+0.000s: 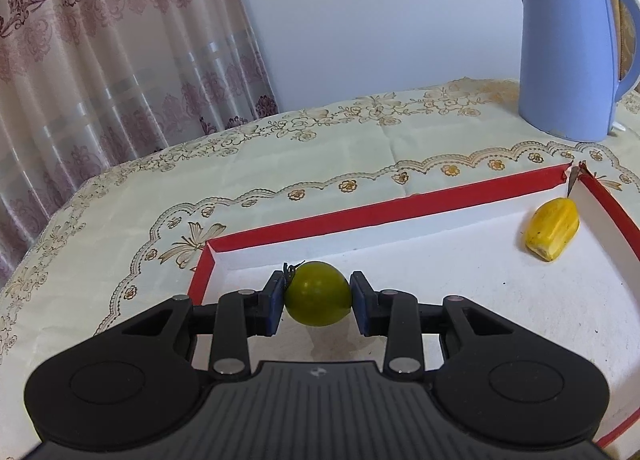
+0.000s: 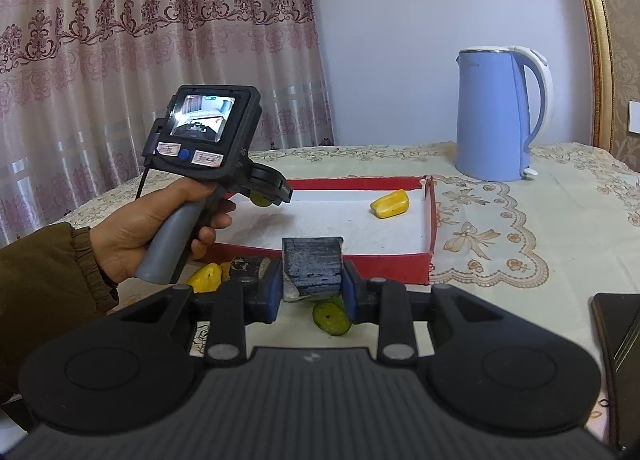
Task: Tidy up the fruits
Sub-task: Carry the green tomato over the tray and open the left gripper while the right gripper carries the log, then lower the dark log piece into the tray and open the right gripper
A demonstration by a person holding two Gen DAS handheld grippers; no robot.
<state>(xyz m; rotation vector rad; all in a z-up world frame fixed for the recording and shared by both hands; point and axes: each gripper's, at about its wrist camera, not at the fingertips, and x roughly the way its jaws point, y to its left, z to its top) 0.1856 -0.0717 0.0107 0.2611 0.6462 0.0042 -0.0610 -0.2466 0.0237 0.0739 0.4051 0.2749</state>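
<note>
Left wrist view: left gripper [image 1: 318, 294] at lower centre, its blue pads clamped on a round green fruit [image 1: 318, 292] (short dark stem at its upper left), held above the white floor of a red-rimmed tray [image 1: 360, 212]. A yellow fruit [image 1: 553, 229] lies in the tray's far corner, at right of frame, near a torn spot in the rim. Blue kettle [image 1: 568, 48] stands upper right on the embroidered tablecloth [image 1: 240, 164]; patterned curtain [image 1: 100, 40] fills the left. Right wrist view: right gripper [image 2: 313, 284] at lower centre, jaws clenched on a dark, scuffed block [image 2: 313, 266]. Beneath it on the cloth, in front of the tray, lies a green fruit slice [image 2: 332, 318]; another yellow fruit [image 2: 206, 277] lies to its left. A hand [image 2: 160, 220] with an olive sleeve holds the left gripper over the tray's left end. The tray's yellow fruit sits near its far right corner; the kettle stands behind, right of centre.
</note>
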